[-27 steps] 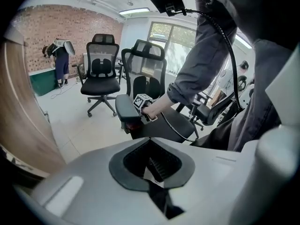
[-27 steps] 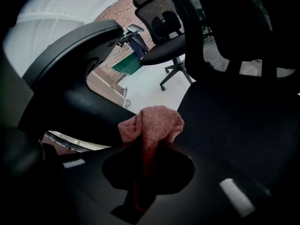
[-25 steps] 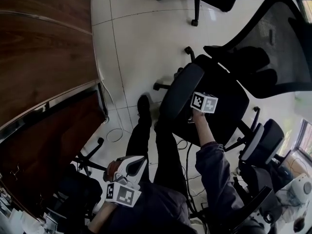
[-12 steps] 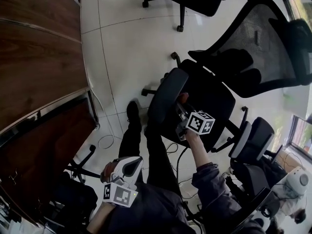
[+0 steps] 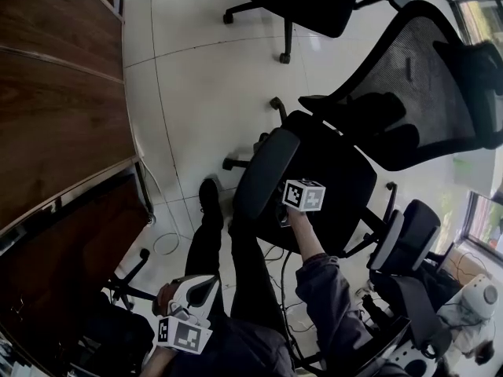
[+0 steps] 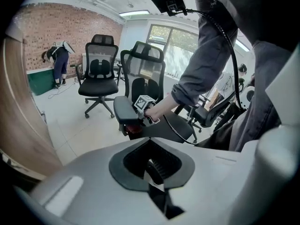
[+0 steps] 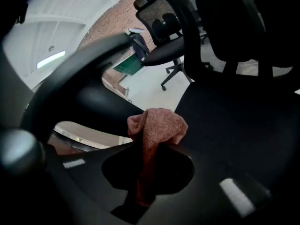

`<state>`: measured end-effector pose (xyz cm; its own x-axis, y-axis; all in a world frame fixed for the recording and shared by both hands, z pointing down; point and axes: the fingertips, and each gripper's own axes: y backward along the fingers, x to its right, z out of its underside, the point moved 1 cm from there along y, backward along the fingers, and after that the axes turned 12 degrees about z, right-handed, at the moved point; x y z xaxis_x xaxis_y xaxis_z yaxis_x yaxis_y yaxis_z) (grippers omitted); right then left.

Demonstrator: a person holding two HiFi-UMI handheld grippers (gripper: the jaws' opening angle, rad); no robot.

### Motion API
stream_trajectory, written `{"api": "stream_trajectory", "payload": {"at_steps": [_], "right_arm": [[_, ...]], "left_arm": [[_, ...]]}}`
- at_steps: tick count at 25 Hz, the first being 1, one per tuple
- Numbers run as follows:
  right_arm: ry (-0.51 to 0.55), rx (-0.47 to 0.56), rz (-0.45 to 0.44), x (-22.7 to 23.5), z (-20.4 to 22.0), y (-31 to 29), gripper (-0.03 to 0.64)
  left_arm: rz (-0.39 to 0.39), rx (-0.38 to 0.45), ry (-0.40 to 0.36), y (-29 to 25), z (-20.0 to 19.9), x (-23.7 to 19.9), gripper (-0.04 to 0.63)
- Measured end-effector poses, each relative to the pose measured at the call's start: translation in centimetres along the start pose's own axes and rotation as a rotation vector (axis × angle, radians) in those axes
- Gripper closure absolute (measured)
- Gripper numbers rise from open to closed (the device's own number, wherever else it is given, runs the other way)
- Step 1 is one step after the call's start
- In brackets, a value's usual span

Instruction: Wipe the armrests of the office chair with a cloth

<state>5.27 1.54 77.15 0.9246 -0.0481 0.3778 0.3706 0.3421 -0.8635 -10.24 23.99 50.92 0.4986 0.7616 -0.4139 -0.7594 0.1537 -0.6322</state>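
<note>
I read the right claw (image 5: 288, 208) as closed on the pink cloth (image 7: 157, 125), which bunches out past the claw tips. This claw sits at the office chair (image 5: 346, 171), just beside the inner side of its near armrest (image 5: 263, 170) and over the seat edge. In the right gripper view the armrest arcs above the cloth; I cannot tell whether the two touch. I read the left claw (image 5: 206, 287) with its jaws together and nothing between them. It hangs well apart from the chair, on the near side, beside the person's legs (image 5: 228, 250), and points toward the armrest.
</note>
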Motion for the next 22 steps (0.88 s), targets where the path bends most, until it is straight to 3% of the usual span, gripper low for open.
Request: {"api": "stream_trajectory", "payload": {"at_steps": [6,13,16,19,22], "right_arm": [[-0.003,-0.019,-0.005,-0.1,-0.5,-0.2,0.572],[-0.013,0.076,-0.071,-3.4,-3.8,9.3,0.572],[0.076,0.123,-0.077,-5.3,-5.8,13.8,0.572],[0.186,0.158,-0.137,-8.7,-8.5,17.5,0.572],[0.367,0.164,-0.191,-12.1,-11.3,18.5,0.572]], "left_arm": [[-0.008,-0.004,0.023,0.6,0.8,-1.3,0.58],[-0.005,0.065,0.001,1.0,-2.1,-3.1,0.58],[-0.017,0.094,-0.007,1.3,-3.0,-4.0,0.58],[-0.037,0.116,-0.006,1.6,-3.4,-4.4,0.58],[-0.056,0.148,-0.017,1.3,-3.2,-4.8,0.58]]}}
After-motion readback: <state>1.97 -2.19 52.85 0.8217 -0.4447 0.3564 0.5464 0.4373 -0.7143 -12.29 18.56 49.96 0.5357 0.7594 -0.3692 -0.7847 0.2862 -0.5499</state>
